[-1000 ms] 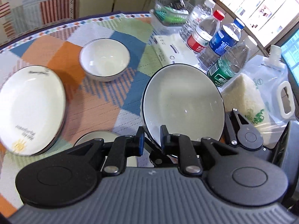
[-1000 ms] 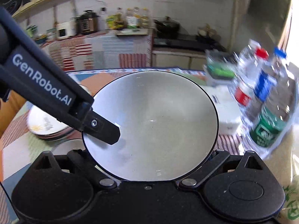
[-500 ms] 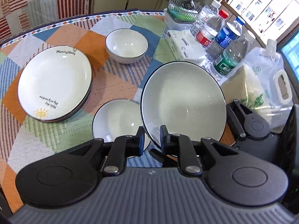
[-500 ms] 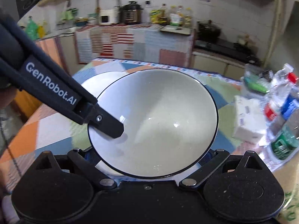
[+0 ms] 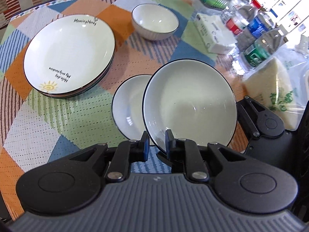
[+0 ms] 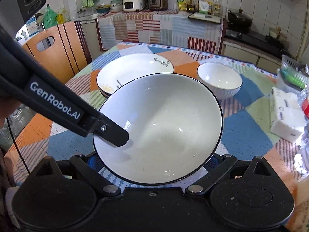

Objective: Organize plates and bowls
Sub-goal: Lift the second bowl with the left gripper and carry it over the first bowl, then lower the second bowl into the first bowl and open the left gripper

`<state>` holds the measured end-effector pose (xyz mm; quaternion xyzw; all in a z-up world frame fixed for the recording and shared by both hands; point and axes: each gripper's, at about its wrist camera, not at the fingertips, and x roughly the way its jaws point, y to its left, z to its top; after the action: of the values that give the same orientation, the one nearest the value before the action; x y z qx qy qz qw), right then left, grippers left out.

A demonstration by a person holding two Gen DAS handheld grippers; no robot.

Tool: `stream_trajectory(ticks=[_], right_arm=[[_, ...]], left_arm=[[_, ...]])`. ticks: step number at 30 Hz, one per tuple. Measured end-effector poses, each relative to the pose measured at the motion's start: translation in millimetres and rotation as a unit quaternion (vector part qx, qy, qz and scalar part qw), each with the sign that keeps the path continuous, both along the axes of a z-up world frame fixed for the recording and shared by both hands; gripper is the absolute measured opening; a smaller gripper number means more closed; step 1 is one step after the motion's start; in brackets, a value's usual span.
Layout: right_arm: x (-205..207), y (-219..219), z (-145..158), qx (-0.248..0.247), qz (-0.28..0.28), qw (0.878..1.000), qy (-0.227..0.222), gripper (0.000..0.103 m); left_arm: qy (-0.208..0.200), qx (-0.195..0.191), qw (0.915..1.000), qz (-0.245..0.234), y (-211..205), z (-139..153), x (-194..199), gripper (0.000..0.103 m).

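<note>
bowls: three, one held bowl (image 5: pixel 190 104) in the air, tilted, over a bowl on the cloth (image 5: pixel 128 104), one small bowl (image 5: pixel 155 23) far side | plate stack (image 5: pixel 69 55): one, left | left gripper (image 5: pixel 156 145): pinching held bowl's rim | right gripper (image 6: pixel 154 163): fingers spread beneath the held bowl, grip unclear | water bottles (image 5: pixel 251 31): about four

bowl (image 6: pixel 164 127) hides right jaws, bottles (image 5: pixel 256 36) blurred

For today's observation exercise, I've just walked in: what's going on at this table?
A person is sorting dishes with two handheld claws. The left claw is shut on the rim of a dark-rimmed white bowl, held tilted above a matching bowl on the patchwork tablecloth. The right claw's fingers flank the held bowl from below. A stack of plates and a small ribbed bowl sit beyond.
</note>
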<state>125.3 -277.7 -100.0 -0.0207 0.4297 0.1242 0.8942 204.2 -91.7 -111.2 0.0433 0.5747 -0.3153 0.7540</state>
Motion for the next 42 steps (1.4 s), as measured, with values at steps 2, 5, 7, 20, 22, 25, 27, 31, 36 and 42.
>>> stream_trajectory(ticks=[2, 5, 7, 20, 22, 25, 27, 31, 36, 42], right_arm=[[3, 1, -7, -0.003, 0.0, 1.0, 0.004, 0.099], [7, 2, -16, -0.005, 0.004, 1.0, 0.014, 0.099], [13, 2, -21, -0.005, 0.009, 1.0, 0.025, 0.099], [23, 8, -28, -0.023, 0.011, 0.999, 0.035, 0.099], [21, 9, -23, -0.039, 0.013, 0.999, 0.023, 0.1], [19, 11, -19, -0.048, 0.03, 0.998, 0.021, 0.099], [16, 12, -16, -0.049, 0.034, 0.998, 0.018, 0.099], [13, 6, -4, -0.043, 0.029, 0.999, 0.015, 0.1], [7, -11, 15, -0.025, 0.011, 1.0, 0.002, 0.1], [6, -30, 35, -0.017, -0.007, 1.0, -0.015, 0.1]], left_arm=[[0.005, 0.008, 0.9999, 0.005, -1, -7, 3, 0.014], [0.003, 0.02, 0.9998, 0.008, -4, -15, 6, 0.014], [-0.007, 0.031, 0.9995, 0.009, -7, -19, 6, 0.014], [-0.038, 0.053, 0.9977, 0.016, -10, -29, 14, 0.025], [-0.04, 0.053, 0.9977, 0.015, -8, -26, 15, 0.032], [-0.039, 0.058, 0.9974, 0.015, -5, -24, 17, 0.033], [-0.037, 0.051, 0.9979, 0.014, -2, -21, 17, 0.033], [-0.041, 0.04, 0.9983, 0.014, 2, -9, 15, 0.033], [-0.051, 0.02, 0.9985, 0.004, 5, 12, 11, 0.035], [-0.072, 0.002, 0.9974, -0.006, 4, 38, 10, 0.036]])
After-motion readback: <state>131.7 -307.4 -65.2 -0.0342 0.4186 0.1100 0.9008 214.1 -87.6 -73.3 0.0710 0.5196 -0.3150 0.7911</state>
